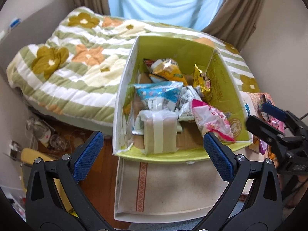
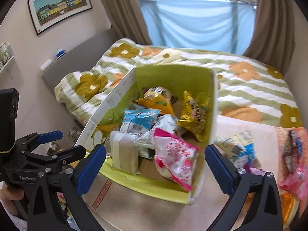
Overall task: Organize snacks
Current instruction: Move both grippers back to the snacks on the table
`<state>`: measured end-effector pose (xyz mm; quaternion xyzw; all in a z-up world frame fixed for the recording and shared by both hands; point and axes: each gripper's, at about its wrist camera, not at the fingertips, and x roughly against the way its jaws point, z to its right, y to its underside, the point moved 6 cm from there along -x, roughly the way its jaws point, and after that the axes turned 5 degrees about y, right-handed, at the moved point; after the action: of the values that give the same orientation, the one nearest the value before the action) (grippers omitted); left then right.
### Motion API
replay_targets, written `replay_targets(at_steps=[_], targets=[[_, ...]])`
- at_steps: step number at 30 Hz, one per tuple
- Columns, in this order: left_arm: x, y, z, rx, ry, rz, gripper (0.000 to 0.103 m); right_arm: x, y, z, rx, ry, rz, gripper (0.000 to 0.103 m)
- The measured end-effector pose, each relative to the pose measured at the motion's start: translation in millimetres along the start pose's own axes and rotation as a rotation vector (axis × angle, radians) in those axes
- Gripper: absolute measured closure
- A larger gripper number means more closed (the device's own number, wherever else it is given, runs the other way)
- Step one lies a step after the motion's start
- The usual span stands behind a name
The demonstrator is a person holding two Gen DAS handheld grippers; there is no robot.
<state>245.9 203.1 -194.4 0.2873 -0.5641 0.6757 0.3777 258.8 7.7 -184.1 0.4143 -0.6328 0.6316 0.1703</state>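
A green-lined cardboard box (image 1: 173, 46) stands on a beige table and holds several snack packs: a pink pack (image 1: 211, 119), a blue-and-white pack (image 1: 157, 94), a yellow pack (image 1: 167, 71), a gold pack (image 1: 202, 84) and a taped beige block (image 1: 159, 134). The box also shows in the right wrist view (image 2: 169, 77), with the pink pack (image 2: 175, 157) at its near edge. My left gripper (image 1: 152, 154) is open and empty in front of the box. My right gripper (image 2: 156, 165) is open and empty, just before the pink pack. Loose snacks (image 2: 292, 154) lie right of the box.
A flower-patterned quilt (image 1: 63, 63) covers the bed behind the box. The beige table (image 1: 173, 188) extends toward me. Clutter and cables (image 1: 42, 132) lie on the wooden floor at left. Curtains and a blue sheet (image 2: 196, 23) hang at the window.
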Motion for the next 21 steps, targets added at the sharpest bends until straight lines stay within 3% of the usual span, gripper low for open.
replay_targets(at_steps=[10,16,21], targets=[[0,-16,70,-0.141,0.185,0.019,0.001,79,13,45,-0.096,0.185,0.087,0.001],[0,-18,139,-0.232,0.256,0.021,0.001,115,29,102,-0.172,0.321,0.102,0.001],[-10,-12,197,-0.265,0.282,0.002,0.001,136,46,161,-0.242,0.38,0.109,0.001]])
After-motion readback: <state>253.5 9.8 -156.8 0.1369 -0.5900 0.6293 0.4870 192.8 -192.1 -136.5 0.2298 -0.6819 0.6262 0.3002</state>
